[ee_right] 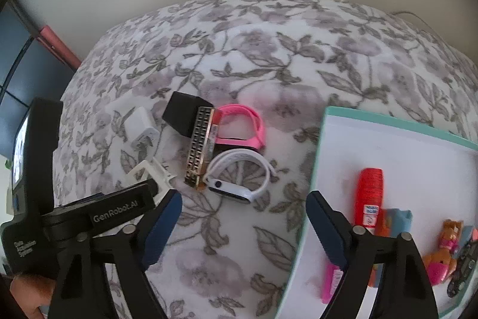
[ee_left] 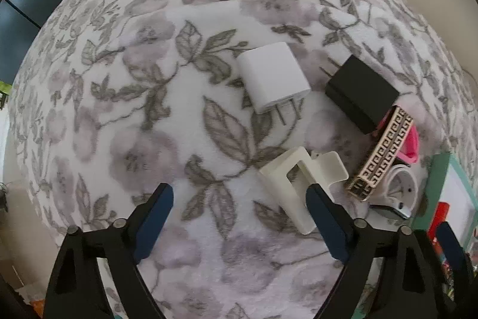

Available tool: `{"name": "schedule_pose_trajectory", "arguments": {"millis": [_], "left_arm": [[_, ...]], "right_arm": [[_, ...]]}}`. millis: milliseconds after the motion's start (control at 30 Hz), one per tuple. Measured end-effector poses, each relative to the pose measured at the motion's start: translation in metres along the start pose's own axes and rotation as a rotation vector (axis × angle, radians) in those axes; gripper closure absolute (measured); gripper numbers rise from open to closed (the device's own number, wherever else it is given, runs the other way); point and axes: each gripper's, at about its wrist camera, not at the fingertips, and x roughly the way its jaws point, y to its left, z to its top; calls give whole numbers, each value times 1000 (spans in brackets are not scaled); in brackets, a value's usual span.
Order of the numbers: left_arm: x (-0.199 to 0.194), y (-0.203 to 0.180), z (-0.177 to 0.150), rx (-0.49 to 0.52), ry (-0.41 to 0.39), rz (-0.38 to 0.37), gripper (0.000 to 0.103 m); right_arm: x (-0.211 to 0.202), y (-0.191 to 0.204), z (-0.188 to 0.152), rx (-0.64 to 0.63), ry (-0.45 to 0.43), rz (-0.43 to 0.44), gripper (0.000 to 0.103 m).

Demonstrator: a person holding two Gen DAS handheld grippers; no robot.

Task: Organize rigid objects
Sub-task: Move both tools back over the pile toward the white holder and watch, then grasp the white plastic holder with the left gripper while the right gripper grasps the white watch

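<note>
Loose on the floral blanket [ee_left: 119,109]: white charger [ee_left: 273,79], black charger [ee_left: 361,93], cream plastic bracket [ee_left: 301,184], patterned bangle [ee_left: 379,151], pink watch band [ee_left: 412,145], white smartwatch [ee_right: 239,181]. Off to the right, a teal-rimmed tray [ee_right: 321,157], already holding a red tube [ee_right: 369,193], a pink pen [ee_right: 328,280] and a small toy figure [ee_right: 448,241].

Left gripper [ee_left: 239,190] pointing down at the blanket, jaws spread wide and clamping nothing. One finger overlapping the bracket, part of the bracket inside the gap, no squeeze on it visible. Right gripper [ee_right: 243,196] likewise released and empty, hovering just short of the smartwatch, with the tray's rim beside its outer finger.

Likely step, judging by the layout: bracket for the left, smartwatch for the right.

For the bracket:
- Shift sideways first, to bring its long arm to the middle of the gap rather than under a finger.
- Lower until the tips just dent the blanket.
- Close across the flat walls, not across the open hook.
- Watch for fabric pinched along with the plastic.

For the smartwatch:
- Take the case, not the springy strap.
- Keep clear of the bangle standing on edge just beside it.

Lift straight up before crossing to the tray, and set down on a bare patch, away from the tube.
</note>
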Motion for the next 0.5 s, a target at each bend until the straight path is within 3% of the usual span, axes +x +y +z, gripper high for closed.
{"name": "schedule_pose_trajectory", "arguments": {"millis": [67,200,500], "left_arm": [[-1,-2,-1,4,-6,-6,22],[2,-4,-2,6,13,-7,45],[12,-3,-2,2,25,-18,57]], "right_arm": [[4,3,1,-12,2,4,23],[13,5,1,-25,18,-5,28],[30,11,1,-66,30,-39,33]]}}
